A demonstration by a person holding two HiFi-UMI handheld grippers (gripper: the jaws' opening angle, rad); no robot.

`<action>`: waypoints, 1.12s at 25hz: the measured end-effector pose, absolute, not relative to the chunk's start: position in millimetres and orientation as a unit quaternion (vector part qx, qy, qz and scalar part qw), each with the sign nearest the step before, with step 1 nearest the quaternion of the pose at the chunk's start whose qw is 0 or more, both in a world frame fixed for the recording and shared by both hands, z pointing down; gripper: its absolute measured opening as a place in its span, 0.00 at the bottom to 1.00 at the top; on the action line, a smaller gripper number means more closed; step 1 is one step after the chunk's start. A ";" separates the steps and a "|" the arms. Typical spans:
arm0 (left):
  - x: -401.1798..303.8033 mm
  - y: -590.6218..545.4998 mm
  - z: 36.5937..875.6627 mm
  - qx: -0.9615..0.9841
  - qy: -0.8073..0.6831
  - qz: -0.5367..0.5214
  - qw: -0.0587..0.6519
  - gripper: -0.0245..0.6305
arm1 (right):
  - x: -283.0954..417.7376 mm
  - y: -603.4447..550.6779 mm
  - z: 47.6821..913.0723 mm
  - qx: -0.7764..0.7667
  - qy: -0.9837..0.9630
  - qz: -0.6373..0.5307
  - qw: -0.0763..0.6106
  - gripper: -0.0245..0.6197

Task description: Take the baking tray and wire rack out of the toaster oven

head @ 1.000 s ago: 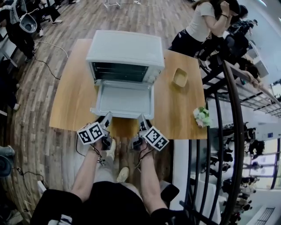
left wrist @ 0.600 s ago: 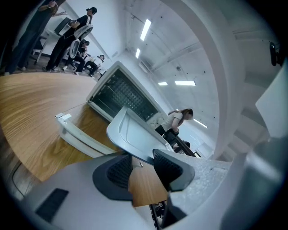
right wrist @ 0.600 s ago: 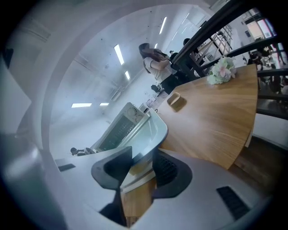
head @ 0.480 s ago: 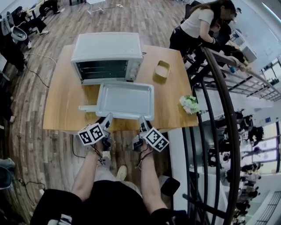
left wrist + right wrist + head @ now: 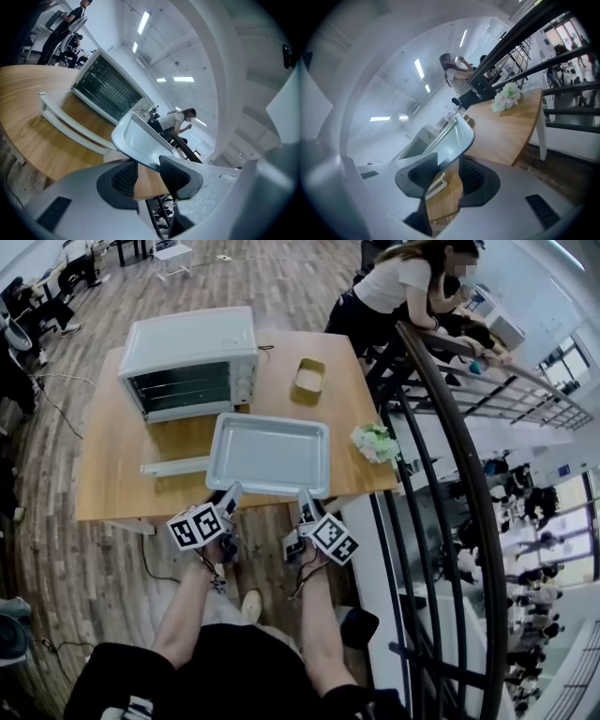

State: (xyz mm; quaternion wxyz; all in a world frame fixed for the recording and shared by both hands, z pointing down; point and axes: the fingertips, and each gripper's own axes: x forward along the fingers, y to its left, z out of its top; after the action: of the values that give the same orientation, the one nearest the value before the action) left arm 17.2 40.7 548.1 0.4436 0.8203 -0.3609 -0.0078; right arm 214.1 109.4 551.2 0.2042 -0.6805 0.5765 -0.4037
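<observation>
The grey baking tray (image 5: 269, 455) hangs level over the wooden table (image 5: 112, 493), in front and to the right of the white toaster oven (image 5: 187, 343). My left gripper (image 5: 228, 498) is shut on the tray's near rim towards its left corner. My right gripper (image 5: 305, 505) is shut on the same rim near its right corner. The left gripper view shows the tray's rim (image 5: 136, 140) pinched between the pads (image 5: 174, 172). In the right gripper view the tray (image 5: 452, 138) sits clamped the same way. The oven door (image 5: 176, 466) lies open, and thin rack bars show in the dark cavity (image 5: 183, 387).
A small tan dish (image 5: 308, 377) stands behind the tray, to the right of the oven. A bunch of pale flowers (image 5: 375, 442) lies at the table's right edge. A dark metal railing (image 5: 450, 427) runs close along the right side, with people leaning on it.
Both grippers have carried the tray away from the open oven door, to the right and towards the table's near edge. The oven now sits further to the left in the head view.
</observation>
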 end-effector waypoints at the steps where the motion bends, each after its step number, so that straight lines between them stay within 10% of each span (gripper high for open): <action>1: 25.8 45.3 548.6 0.822 -0.357 -0.006 0.444 0.26 | 222.2 115.3 551.4 -0.683 0.574 -0.403 0.206 0.26; 28: 175.5 -30.6 589.1 0.829 -0.317 0.038 0.459 0.25 | 362.4 60.4 596.2 -0.704 0.522 -0.421 0.232 0.26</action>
State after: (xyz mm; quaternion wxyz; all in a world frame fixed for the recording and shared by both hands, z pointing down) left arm 175.5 -30.6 589.1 0.4586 0.8294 -0.3168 0.0383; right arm 362.4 60.4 596.2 0.2324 -0.7045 0.5217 -0.4214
